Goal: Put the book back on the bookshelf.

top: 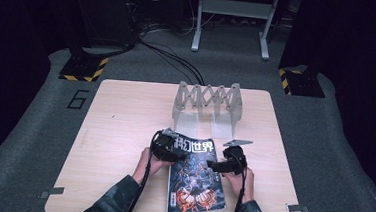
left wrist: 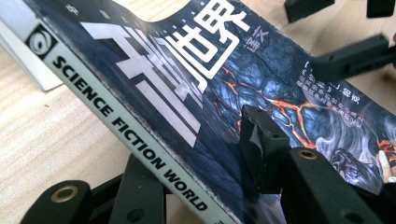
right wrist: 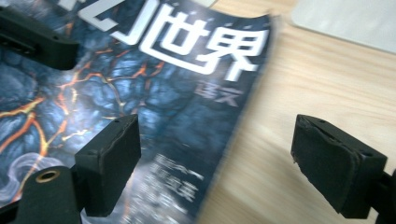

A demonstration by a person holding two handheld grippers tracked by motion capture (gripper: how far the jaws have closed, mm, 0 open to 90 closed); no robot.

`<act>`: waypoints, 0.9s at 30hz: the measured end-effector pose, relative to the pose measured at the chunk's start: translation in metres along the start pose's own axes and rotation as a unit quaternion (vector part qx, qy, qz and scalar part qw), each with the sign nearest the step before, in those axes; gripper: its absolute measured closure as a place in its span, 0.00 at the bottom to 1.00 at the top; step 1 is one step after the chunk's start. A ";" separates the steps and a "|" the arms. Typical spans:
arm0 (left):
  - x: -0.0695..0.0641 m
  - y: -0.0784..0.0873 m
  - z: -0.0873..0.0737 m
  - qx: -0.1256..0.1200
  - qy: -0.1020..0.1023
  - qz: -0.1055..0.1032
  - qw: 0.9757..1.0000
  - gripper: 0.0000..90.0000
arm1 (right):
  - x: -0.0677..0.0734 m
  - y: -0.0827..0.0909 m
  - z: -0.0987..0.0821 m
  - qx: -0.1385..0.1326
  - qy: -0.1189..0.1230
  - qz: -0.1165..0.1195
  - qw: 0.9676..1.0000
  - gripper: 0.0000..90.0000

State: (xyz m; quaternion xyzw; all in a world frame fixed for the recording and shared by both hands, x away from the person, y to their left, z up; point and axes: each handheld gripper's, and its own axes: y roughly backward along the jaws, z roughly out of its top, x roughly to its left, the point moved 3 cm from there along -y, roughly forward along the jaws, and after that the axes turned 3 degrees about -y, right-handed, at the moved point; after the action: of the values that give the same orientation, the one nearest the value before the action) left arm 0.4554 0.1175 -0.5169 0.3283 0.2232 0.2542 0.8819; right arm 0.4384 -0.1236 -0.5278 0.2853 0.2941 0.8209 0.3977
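Near the table's (top: 120, 111) front edge, right of its middle, lies a magazine (top: 194, 179), cover up, spine edge to the left, foot close to the front edge. At the spine edge, near the top corner, left gripper (top: 169, 150) clamped on the magazine: one jaw pressed on the dark cover, the other under the spine, that edge raised off the wood in the left gripper view (left wrist: 196, 154). At the opposite long edge, right gripper (top: 222, 163) spread wide, jaws parted with nothing pressed between them; in the right gripper view (right wrist: 215, 168) one pad over the cover, the other over bare wood past the loose page edge, which curls up slightly. Behind the magazine, toward the far edge, stands a grey folding rack (top: 208, 105), just clear of the magazine's top. Broad bare wood to the left of the left hand (top: 146, 166), a narrower strip right of the right hand (top: 246, 182), open room toward the far left corner.
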 end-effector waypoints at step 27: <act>-0.029 0.036 0.014 -0.108 -0.101 0.027 0.989 0.79 | -0.010 -0.010 0.003 0.001 -0.029 0.076 0.997 0.20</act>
State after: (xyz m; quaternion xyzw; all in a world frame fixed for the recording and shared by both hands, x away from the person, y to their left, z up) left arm 0.4304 0.1173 -0.4763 0.2613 0.0956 0.2658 0.9230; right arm 0.4507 -0.1258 -0.5351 0.3312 0.2606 0.8396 0.3427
